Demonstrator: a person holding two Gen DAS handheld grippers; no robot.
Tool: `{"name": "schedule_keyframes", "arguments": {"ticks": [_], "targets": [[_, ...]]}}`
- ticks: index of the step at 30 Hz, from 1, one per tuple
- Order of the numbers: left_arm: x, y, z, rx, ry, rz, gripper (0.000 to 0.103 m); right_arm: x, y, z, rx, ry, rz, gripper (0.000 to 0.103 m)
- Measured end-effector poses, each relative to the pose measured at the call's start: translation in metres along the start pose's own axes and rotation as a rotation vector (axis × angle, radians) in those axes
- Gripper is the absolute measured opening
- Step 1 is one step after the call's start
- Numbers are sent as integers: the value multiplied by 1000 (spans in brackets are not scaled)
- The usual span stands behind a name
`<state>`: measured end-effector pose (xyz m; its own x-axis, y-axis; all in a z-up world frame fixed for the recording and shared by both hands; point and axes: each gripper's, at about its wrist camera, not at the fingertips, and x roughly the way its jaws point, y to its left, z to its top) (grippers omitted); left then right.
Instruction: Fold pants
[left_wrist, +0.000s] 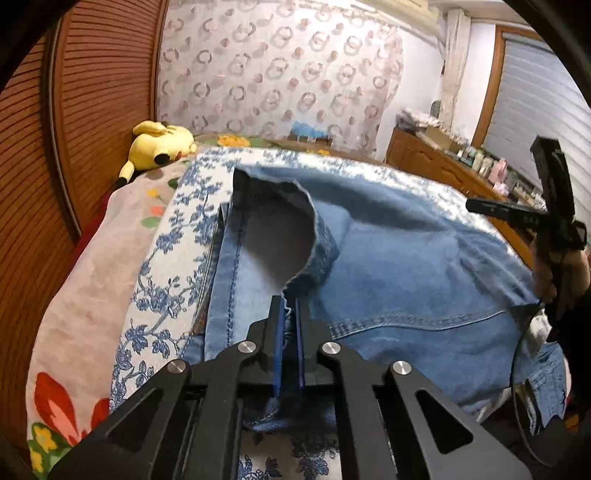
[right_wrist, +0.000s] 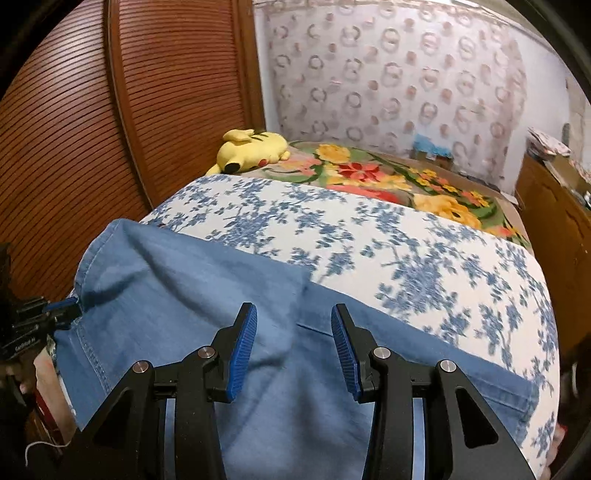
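Pants (left_wrist: 406, 266): light blue denim, spread across the near part of a bed, on a white cloth with blue flowers (right_wrist: 388, 236). Leg opening with hem raised and gaping toward the left wrist camera; inside of it grey and dim, nothing to make out there.

Left gripper (left_wrist: 290, 332): jaws closed on a bunched fold of the pants at the hem edge, denim pinched between the two blue pads. Cloth below the jaws hidden by the gripper body. In the right wrist view the same gripper (right_wrist: 62, 310) shows at the far left edge, mostly cut off, its blue tip at the denim edge.

Right gripper (right_wrist: 293, 347): jaws apart, pads clear, nothing between them; plain denim lies beneath. Whether the tips touch the cloth cannot be told. In the left wrist view it (left_wrist: 491, 206) appears at the right edge, dark and blurred, with part of a hand (left_wrist: 565, 273) on it.

Near end of the pants runs out of view under both grippers. Right side of the right wrist view smeared.

Yellow plush toy (right_wrist: 251, 149) at the far left of the bed, on a bright floral blanket (right_wrist: 369, 173). Slatted wooden door (right_wrist: 110, 110) at left.
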<state>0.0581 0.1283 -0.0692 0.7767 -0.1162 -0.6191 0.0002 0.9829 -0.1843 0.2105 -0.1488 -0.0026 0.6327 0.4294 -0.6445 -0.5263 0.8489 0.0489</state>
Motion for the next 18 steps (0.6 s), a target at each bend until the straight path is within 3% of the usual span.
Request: {"name": "schedule_keyframes", "arguments": {"ticks": [5,13,15,18], "targets": [[-24,15,11,-38,-76,35,6,-50,-7,1,9,-72,-10,44],[-18,15,11,-25,-35,46,7,-132,-18,-3,-23,-142,-93,44],[-17,12,10,-27,-28,51,15,-145,-20,-9,-25,-141,-113,44],[-17,10,10,-19,-24,42,36,-157,-23,-25,-18,-130,-129,44]]}}
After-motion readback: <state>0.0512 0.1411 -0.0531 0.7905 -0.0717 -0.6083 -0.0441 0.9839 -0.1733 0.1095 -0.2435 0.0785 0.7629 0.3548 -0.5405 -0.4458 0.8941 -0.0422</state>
